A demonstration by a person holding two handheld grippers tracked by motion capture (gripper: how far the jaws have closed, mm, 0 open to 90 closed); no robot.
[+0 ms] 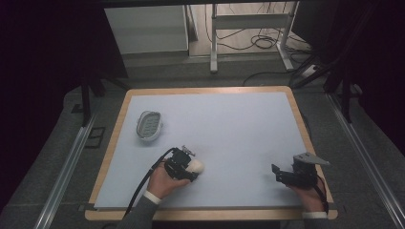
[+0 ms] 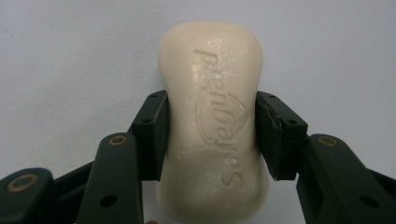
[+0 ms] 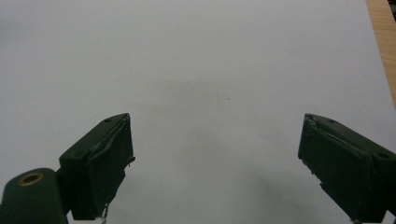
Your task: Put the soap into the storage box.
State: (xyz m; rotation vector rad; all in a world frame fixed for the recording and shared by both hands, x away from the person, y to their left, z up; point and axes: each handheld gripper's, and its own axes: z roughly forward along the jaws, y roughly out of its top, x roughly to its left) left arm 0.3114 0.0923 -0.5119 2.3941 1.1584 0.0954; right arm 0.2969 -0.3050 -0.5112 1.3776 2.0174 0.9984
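Note:
A cream bar of soap [image 2: 212, 116] with embossed lettering lies on the white table sheet, and my left gripper [image 2: 211, 133] is shut on it, both black pads pressing its narrow waist. From the high view the soap [image 1: 196, 165] pokes out to the right of my left gripper [image 1: 187, 164], near the table's front left. A grey soap dish [image 1: 148, 125] with a ribbed inner tray sits farther back and to the left. My right gripper [image 3: 215, 154] stands open over bare sheet, nothing between its jaws; it [image 1: 279, 172] rests at the front right.
The white sheet [image 1: 229, 129] covers a wooden-edged table [image 1: 114, 143]. In the right gripper view the wooden edge [image 3: 383, 28] runs along the upper right. Beyond the table stand a metal frame and loose cables on the floor.

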